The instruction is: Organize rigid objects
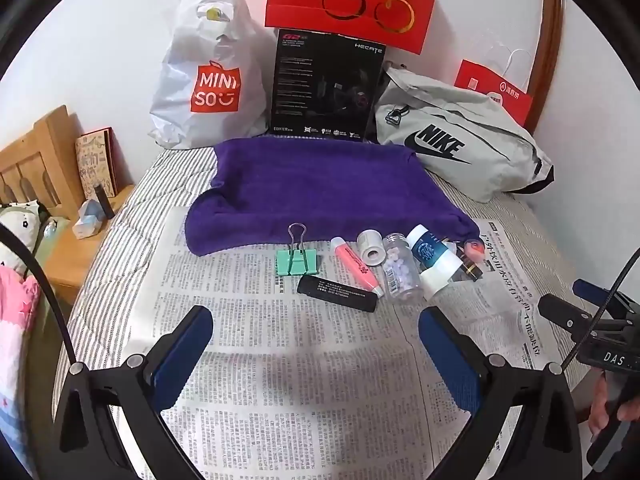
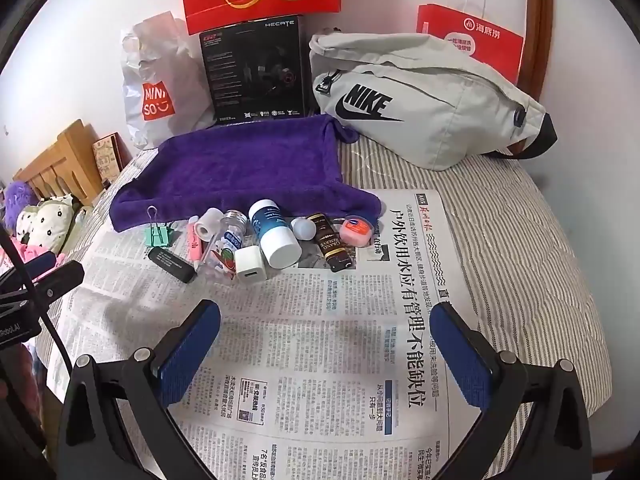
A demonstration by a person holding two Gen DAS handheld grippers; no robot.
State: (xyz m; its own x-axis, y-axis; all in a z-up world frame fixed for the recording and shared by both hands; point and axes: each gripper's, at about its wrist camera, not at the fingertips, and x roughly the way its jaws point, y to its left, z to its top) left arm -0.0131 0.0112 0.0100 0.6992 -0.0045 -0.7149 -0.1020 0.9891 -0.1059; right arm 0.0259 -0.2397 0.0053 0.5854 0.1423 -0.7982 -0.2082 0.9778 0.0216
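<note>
A spread newspaper covers the striped bed; a folded purple towel lies behind the small objects. Only the right wrist view shows the white cube charger, hidden elsewhere behind the blue-labelled white bottle. Left gripper and right gripper gape wide, empty.

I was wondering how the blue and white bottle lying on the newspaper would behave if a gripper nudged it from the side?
The blue and white bottle lies on its side and looks round, so it would probably roll. Its smooth surface may be slippery. It would likely bump the white charger cube beside it.
</note>
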